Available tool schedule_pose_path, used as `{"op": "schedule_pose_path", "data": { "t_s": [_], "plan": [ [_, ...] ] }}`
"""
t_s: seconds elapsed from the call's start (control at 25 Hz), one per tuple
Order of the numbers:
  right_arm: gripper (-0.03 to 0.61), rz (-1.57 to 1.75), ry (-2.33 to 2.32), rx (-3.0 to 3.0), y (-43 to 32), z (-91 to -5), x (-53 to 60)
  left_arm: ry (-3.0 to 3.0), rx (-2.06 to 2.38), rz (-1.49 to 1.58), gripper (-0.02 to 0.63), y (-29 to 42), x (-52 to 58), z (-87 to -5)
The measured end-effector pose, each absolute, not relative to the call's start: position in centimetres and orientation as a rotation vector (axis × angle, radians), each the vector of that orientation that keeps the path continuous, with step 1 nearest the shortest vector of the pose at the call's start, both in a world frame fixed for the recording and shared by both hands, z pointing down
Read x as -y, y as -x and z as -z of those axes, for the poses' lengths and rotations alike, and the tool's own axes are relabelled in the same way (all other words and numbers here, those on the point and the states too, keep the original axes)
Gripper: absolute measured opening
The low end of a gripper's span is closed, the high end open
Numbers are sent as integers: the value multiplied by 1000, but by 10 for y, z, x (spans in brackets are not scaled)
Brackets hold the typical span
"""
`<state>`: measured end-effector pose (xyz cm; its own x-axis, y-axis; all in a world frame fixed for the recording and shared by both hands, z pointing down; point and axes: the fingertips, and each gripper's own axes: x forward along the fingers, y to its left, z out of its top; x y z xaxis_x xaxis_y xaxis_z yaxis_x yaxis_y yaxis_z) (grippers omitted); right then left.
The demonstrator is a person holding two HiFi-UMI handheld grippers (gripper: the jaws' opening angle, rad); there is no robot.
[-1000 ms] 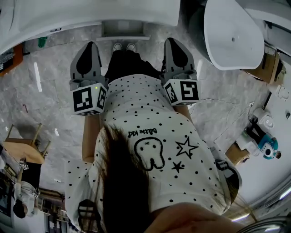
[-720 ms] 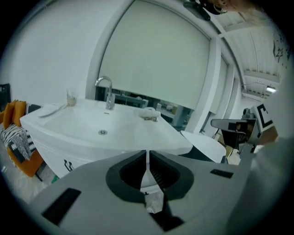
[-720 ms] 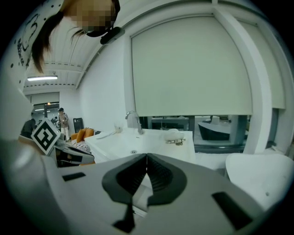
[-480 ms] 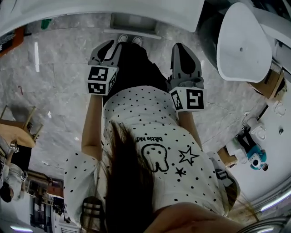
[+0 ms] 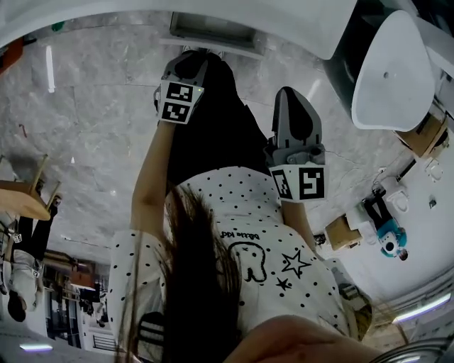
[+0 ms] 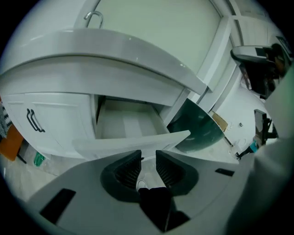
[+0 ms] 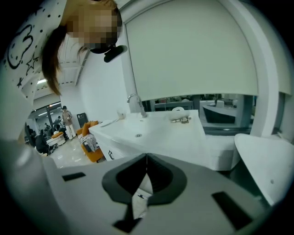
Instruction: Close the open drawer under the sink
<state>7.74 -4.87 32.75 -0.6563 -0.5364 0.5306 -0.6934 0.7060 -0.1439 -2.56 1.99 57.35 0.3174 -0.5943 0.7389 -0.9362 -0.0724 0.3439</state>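
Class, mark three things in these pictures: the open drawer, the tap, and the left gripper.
Open drawer [image 6: 110,144], left gripper view, on its front panel.
Tap [image 6: 93,13], left gripper view, top of its curved spout.
Left gripper [image 6: 148,156], left gripper view, midway between its fingertips.

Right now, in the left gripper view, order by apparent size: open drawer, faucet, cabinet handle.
1. open drawer, clearly largest.
2. cabinet handle and faucet: both small, too alike to rank.

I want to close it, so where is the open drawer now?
In the left gripper view the open drawer sits at centre, under the white counter, just beyond the tips of the left claw.
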Motion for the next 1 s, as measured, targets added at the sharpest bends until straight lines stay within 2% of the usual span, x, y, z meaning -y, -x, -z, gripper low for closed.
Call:
{"op": "schedule_pose_path", "data": {
  "t_s": [0.36,0.68,1.0],
  "plan": [
    [12,-547,-937,2360,-86,-384,43,-1727,1415,-585,150,22,0,-666],
    [12,-548,-987,2313,-100,-395,42,-1676,1475,-556,145,7,16,-699],
    [12,-579,-1010,2278,-102,-406,38,-1678,1495,-533,138,6,18,-696]
  ]
}}
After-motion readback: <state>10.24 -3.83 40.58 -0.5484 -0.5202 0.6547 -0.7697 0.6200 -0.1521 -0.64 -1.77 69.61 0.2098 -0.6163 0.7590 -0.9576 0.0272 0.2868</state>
